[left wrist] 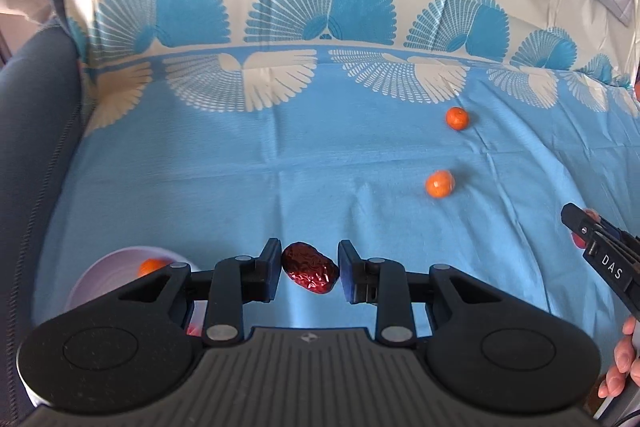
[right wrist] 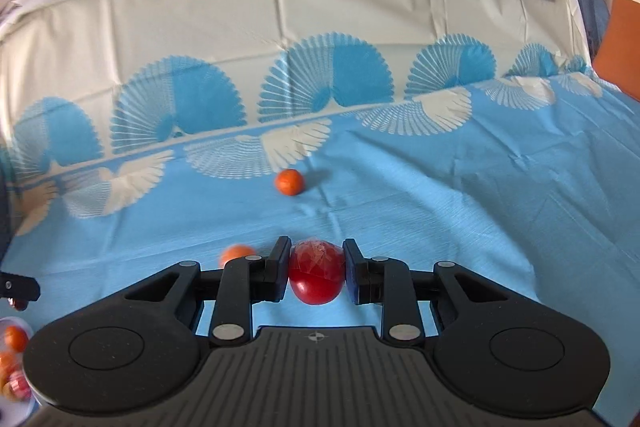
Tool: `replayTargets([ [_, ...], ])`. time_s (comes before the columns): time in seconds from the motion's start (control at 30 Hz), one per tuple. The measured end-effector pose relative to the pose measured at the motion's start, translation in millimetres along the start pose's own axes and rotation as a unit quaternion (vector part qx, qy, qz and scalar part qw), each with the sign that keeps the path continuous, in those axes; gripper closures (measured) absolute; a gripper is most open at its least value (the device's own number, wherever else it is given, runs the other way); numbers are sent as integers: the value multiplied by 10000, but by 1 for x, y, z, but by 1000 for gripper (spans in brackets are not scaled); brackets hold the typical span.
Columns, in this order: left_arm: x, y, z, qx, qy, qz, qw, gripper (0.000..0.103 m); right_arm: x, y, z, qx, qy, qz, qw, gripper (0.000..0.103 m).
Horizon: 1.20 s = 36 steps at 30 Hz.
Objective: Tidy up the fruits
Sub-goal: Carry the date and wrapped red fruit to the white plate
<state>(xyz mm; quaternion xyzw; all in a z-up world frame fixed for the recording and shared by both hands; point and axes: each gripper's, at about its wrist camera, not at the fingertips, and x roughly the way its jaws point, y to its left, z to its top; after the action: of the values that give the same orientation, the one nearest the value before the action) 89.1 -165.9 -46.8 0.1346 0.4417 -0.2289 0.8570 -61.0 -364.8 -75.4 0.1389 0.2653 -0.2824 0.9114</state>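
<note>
The left hand-held gripper (left wrist: 308,273) is closed on a wrinkled dark-red date (left wrist: 309,273), pinched across its short side so the long body hangs free between the fingers. The right hand-held gripper (right wrist: 316,275) is closed on a smooth red tomato (right wrist: 317,277), squeezed at its widest part, which should keep the round skin from slipping. Both fruits look lifted clear of the blue cloth (left wrist: 280,167).

A white bowl (left wrist: 92,279) sits at the near left, partly hidden under the left gripper, with an orange fruit (left wrist: 150,266) already inside; it is probably the drop point for both loads. Two small oranges (left wrist: 440,183) still lie loose on the cloth, well apart from the bowl.

The middle of the cloth is open, so carrying leftward meets nothing. The grey padded edge (left wrist: 36,147) rises just beyond the bowl, and the two grippers may crowd each other there.
</note>
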Motion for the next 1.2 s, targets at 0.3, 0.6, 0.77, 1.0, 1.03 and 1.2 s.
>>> replayTargets([
  [0.3, -110, 58, -79, -46, -92, 184, 9998, 70, -116, 74, -30, -466, 240, 947, 9941, 74],
  [0.6, -170, 112, -146, -285, -186, 501, 9982, 69, -187, 138, -63, -1008, 576, 1651, 9794, 74],
  [0.77, -185, 125, -170, -383, -178, 436, 9982, 69, -213, 157, -77, -1287, 639, 1788, 9733, 74],
  [1.0, -195, 132, -185, -503, -204, 375, 9978, 69, -234, 173, -92, -1554, 709, 1889, 9670, 74],
  [1.03, -196, 133, -187, -524, -206, 366, 9977, 69, -236, 175, -94, -1594, 709, 1900, 9662, 74],
  [1.2, -198, 138, -191, -586, -201, 378, 9974, 69, -240, 178, -94, -1713, 662, 1903, 9644, 74],
])
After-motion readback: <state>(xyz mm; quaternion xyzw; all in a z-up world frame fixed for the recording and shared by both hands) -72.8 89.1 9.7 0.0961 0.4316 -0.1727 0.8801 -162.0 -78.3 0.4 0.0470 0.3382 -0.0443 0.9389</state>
